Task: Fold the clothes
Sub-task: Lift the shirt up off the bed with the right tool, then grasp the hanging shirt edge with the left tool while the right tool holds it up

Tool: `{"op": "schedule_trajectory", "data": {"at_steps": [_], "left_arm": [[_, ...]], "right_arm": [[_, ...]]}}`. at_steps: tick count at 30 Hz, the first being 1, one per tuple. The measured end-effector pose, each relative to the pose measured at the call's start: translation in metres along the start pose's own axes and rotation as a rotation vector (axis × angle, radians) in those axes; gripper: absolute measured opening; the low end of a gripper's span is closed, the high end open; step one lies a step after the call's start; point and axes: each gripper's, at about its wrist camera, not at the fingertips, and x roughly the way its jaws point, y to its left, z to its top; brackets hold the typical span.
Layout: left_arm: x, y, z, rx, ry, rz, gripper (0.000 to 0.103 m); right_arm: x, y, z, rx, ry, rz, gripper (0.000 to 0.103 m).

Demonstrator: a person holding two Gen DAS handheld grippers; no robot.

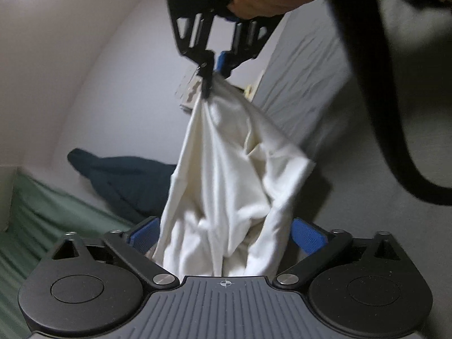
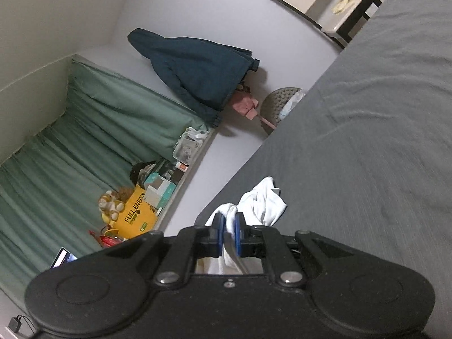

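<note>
A white garment [image 1: 226, 169] hangs in the air in the left wrist view. Its top corner is pinched by my right gripper [image 1: 207, 89], which a hand [image 1: 254, 0] holds up high. The lower folds drop between the blue pads [image 1: 308, 234] of my left gripper [image 1: 226, 230], whose jaws stand wide apart on either side of the cloth without pressing it. In the right wrist view my right gripper [image 2: 228, 221] is shut on a bunched strip of the white garment [image 2: 262, 203], with the grey bed [image 2: 367, 141] beneath.
A dark teal garment [image 2: 197, 67] hangs against the pale wall. Green curtains [image 2: 84, 141] close the left side. A ledge carries a yellow box [image 2: 138, 214], a soft toy and small boxes. A white shelf [image 2: 325, 2] stands beyond the bed. A black strap [image 1: 381, 113] crosses the right.
</note>
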Motion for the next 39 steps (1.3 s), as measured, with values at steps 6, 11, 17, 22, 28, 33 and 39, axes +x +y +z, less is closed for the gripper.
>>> {"op": "schedule_trajectory", "data": {"at_steps": [6, 11, 17, 22, 28, 33, 39], "left_arm": [[-0.002, -0.005, -0.002, -0.118, 0.038, -0.213, 0.059], [0.0, -0.008, -0.013, -0.214, 0.076, -0.256, 0.059], [-0.005, -0.017, -0.025, -0.275, 0.144, -0.292, 0.014], [-0.004, -0.012, -0.035, -0.348, 0.212, -0.255, 0.009], [-0.016, -0.009, -0.04, -0.385, 0.213, -0.221, 0.009], [-0.019, -0.001, -0.032, -0.382, 0.212, -0.215, 0.009], [0.006, 0.02, -0.031, -0.413, 0.219, -0.212, 0.009]], "right_arm": [[-0.001, 0.007, 0.002, -0.017, -0.005, 0.063, 0.009], [-0.004, 0.017, 0.002, -0.052, 0.008, 0.17, 0.009], [-0.011, 0.019, 0.005, -0.013, -0.019, 0.3, 0.006], [-0.01, 0.013, 0.009, -0.012, -0.021, 0.196, 0.007], [0.009, 0.03, -0.004, -0.262, 0.063, -0.063, 0.037], [0.032, 0.068, -0.041, -0.645, 0.183, -0.112, 0.044], [0.05, 0.084, -0.089, -1.02, 0.2, -0.255, 0.035]]}}
